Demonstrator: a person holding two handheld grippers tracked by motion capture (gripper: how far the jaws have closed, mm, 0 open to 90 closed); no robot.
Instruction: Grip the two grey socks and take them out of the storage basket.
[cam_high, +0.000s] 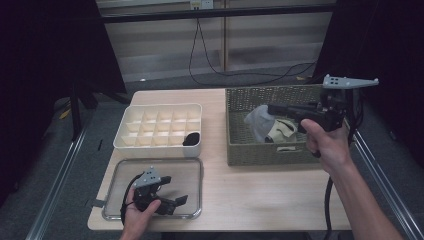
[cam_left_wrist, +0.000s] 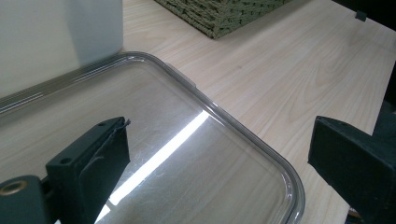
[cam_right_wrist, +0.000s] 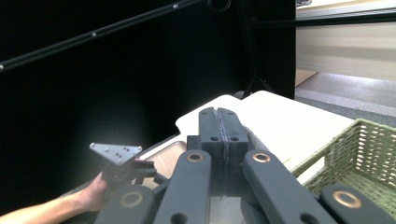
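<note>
Pale wood tabletop (cam_high: 250, 190) carries a woven basket (cam_high: 240, 130) and a white divided organizer (cam_high: 150, 120) against a dark backdrop. Just beneath and ahead of the right gripper (cam_high: 272, 108), whose jaws are pressed together on nothing, lie soft rolled socks (cam_high: 277, 131) in the basket: light, floppy, best pinched at the thick middle. Under the left gripper (cam_high: 175, 196), jaws spread wide and empty, lies a clear lid (cam_left_wrist: 261, 140), probably stiff and slippery.
</note>
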